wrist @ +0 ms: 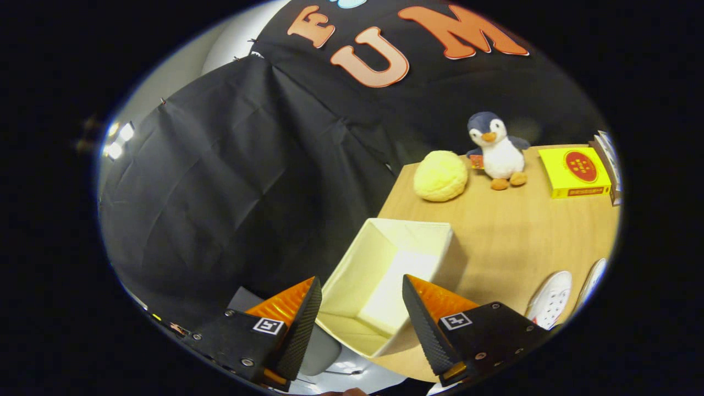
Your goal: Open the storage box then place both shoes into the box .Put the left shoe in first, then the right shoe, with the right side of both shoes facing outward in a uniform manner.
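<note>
A cream fabric storage box (385, 258) stands open on the left end of the wooden table (511, 231), its inside bare. My gripper (362, 289) hovers open above the box's near part, with nothing between its fingers. Two white shoes lie on the table to the right of the right finger: one (550, 300) close to it and another (593, 280) beyond, only partly seen.
Past the box sit a yellow round plush (440, 176), a penguin toy (495, 148) and a yellow carton (575, 171), with a stack of boxes (608, 154) at the far right. Left of the table hangs black cloth.
</note>
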Available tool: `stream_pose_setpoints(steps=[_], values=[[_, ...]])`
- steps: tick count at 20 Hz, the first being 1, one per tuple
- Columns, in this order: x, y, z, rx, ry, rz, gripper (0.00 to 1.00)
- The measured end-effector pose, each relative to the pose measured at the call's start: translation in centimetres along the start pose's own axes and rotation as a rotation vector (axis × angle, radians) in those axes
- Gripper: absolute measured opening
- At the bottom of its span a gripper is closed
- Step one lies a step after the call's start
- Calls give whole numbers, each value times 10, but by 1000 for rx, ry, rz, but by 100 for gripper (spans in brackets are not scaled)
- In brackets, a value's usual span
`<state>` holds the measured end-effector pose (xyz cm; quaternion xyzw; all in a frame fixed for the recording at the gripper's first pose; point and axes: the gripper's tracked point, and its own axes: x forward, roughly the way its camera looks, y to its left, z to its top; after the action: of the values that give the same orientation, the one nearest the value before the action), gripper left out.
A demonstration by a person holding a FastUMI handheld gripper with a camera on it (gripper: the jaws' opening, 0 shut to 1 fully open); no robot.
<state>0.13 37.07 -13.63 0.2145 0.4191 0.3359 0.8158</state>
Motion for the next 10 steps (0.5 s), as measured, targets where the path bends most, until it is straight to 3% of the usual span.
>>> stream_pose_setpoints(steps=[5, 8, 10], values=[[-47, -100, -30, -36, -1, -228, 89], [-72, -172, -69, -96, 67, -415, 89], [-90, -203, -96, -130, 115, -493, 88]])
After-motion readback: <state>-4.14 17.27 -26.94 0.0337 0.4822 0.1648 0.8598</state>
